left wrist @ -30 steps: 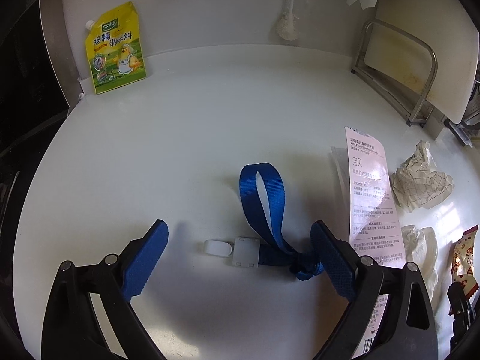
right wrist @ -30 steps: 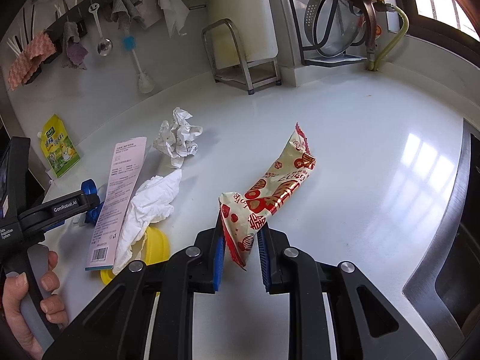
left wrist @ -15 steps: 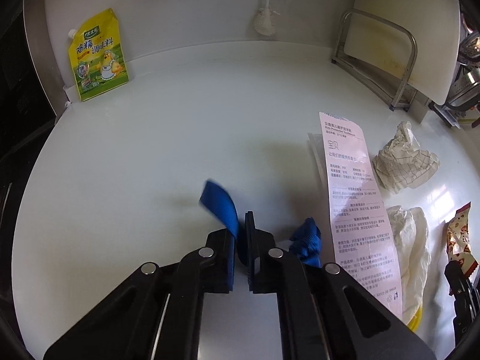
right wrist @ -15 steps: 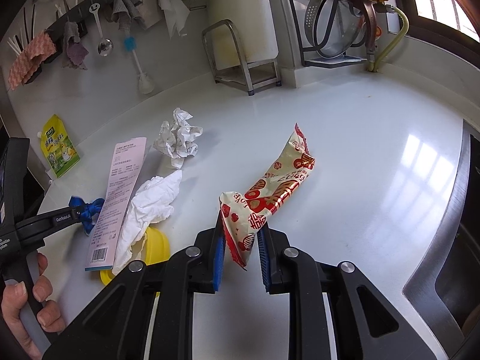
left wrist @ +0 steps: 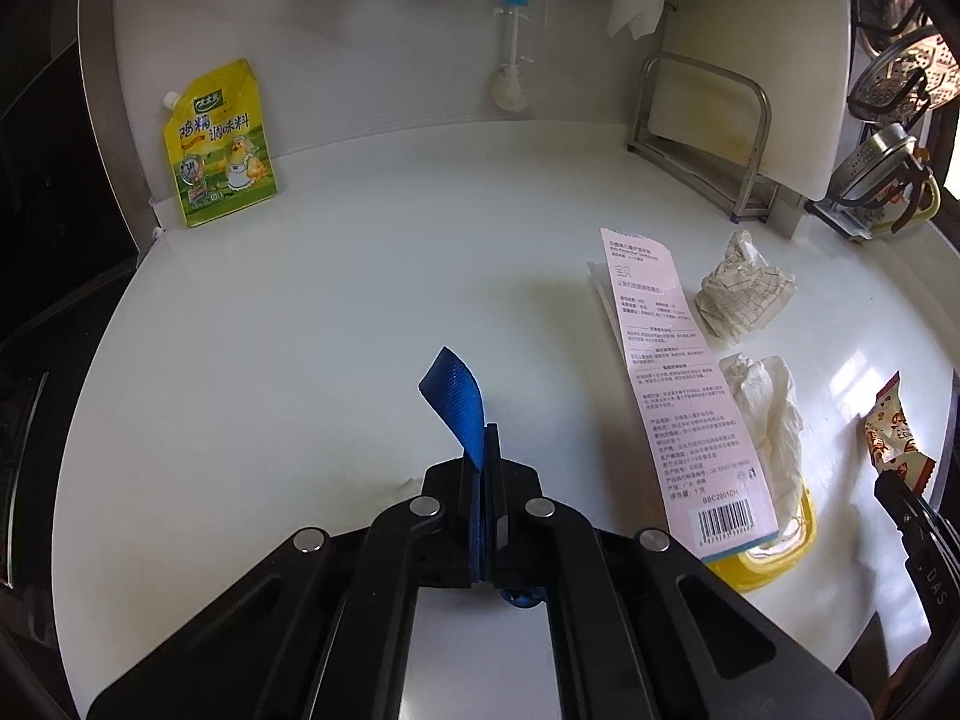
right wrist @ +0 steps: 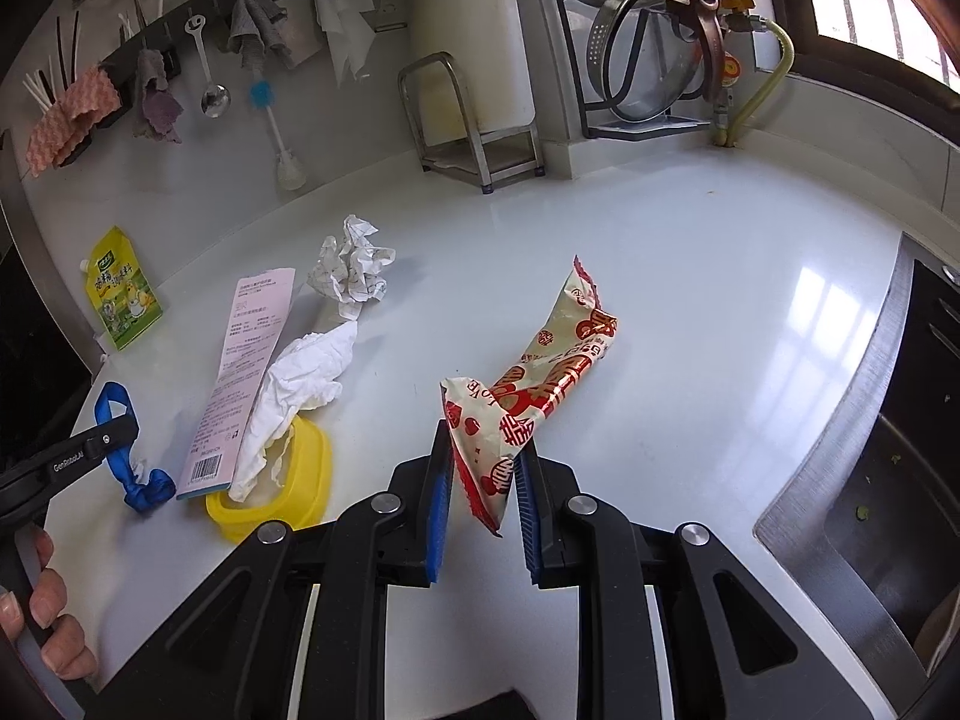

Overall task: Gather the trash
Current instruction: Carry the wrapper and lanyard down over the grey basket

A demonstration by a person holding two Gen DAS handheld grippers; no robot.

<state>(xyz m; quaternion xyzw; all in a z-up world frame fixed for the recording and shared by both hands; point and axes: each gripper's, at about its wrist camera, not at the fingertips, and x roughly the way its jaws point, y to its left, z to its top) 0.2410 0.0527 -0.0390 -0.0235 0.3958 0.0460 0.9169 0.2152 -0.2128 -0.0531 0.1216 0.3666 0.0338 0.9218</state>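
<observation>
Glossy white counter [right wrist: 720, 276]; woven blue strap [left wrist: 459, 414]; shiny foil wrapper [right wrist: 540, 384].

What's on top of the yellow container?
A crumpled white tissue spills over the yellow container, and the pink leaflet's barcode end overlaps its rim. Whatever is inside is covered.

A white bench [right wrist: 690, 276] is carrying the scene. A yellow seasoning pouch [left wrist: 219, 141] is leaning upright against the far wall at the left. A bottle brush [right wrist: 276, 132] and a ladle [right wrist: 210, 84] are hanging on the wall rail. A cutting board [right wrist: 468, 30] is standing in a metal rack [right wrist: 474, 120] at the far side. A steel sink [right wrist: 888, 480] is sitting at the right.
</observation>
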